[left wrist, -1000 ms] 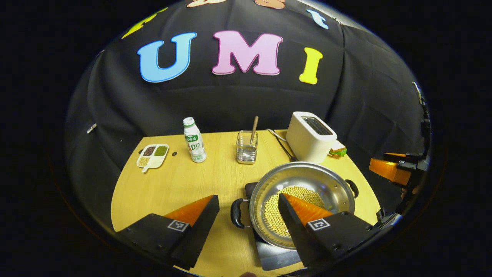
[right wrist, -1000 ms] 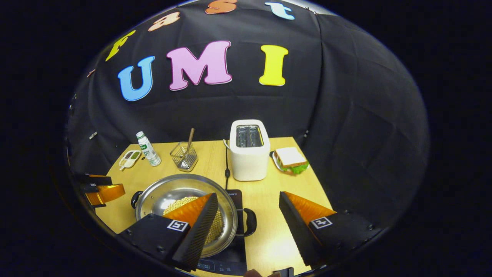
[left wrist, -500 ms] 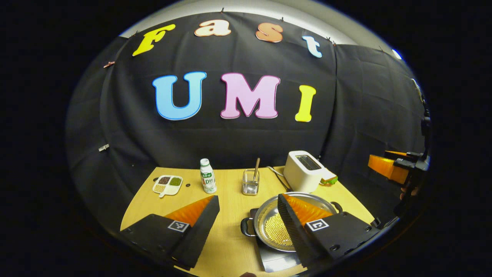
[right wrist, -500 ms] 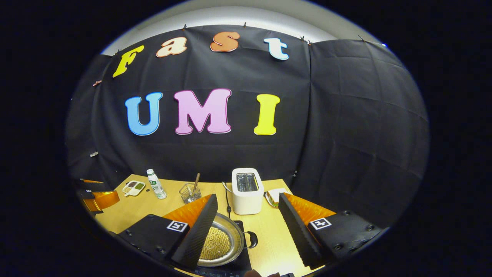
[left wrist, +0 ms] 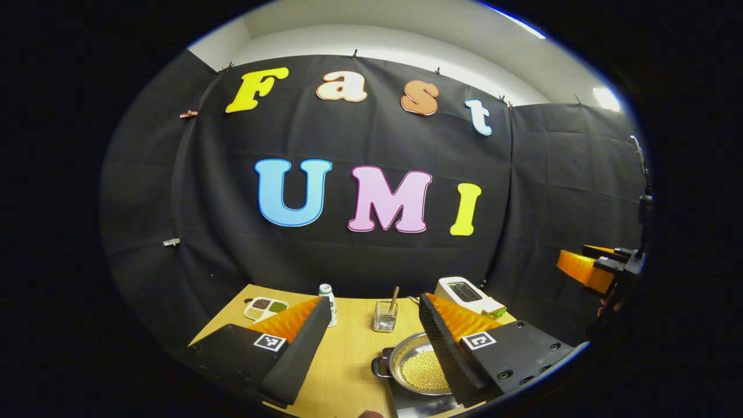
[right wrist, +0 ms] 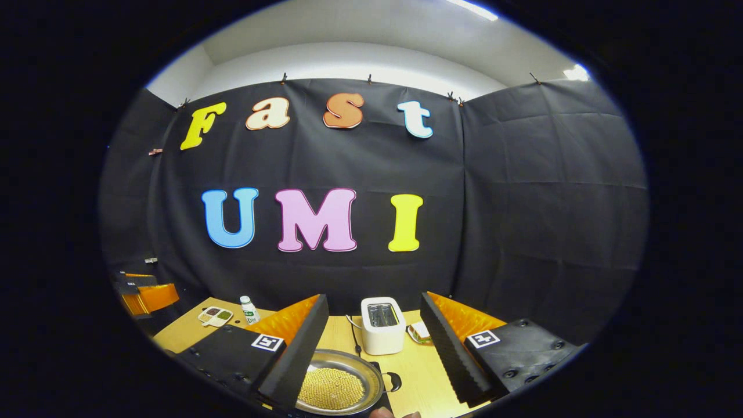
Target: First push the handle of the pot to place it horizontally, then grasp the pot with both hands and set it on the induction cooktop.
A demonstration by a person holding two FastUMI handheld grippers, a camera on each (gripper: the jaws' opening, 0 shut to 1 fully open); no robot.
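A steel pot (left wrist: 421, 368) holding yellow beans sits on the dark induction cooktop (left wrist: 415, 403) near the table's front edge. One black side handle (left wrist: 380, 367) points left in the left gripper view; the other handle (right wrist: 395, 381) points right in the right gripper view. My left gripper (left wrist: 371, 299) is open, high above and behind the pot, touching nothing. My right gripper (right wrist: 372, 297) is open too, equally far above the pot (right wrist: 336, 386). Each gripper shows in the other's view, the right gripper (left wrist: 586, 270) at the far right and the left gripper (right wrist: 145, 296) at the far left.
Behind the pot on the wooden table (left wrist: 348, 360) stand a white toaster (right wrist: 382, 325), a sandwich on a plate (right wrist: 419, 332), a wire holder with a spoon (left wrist: 384, 316), a small bottle (left wrist: 328, 302) and a divided dish of beans (left wrist: 266, 307).
Both grippers have lifted up and back from the pot, staying open. The pot has stayed in place on the cooktop and looks smaller and lower in both views.
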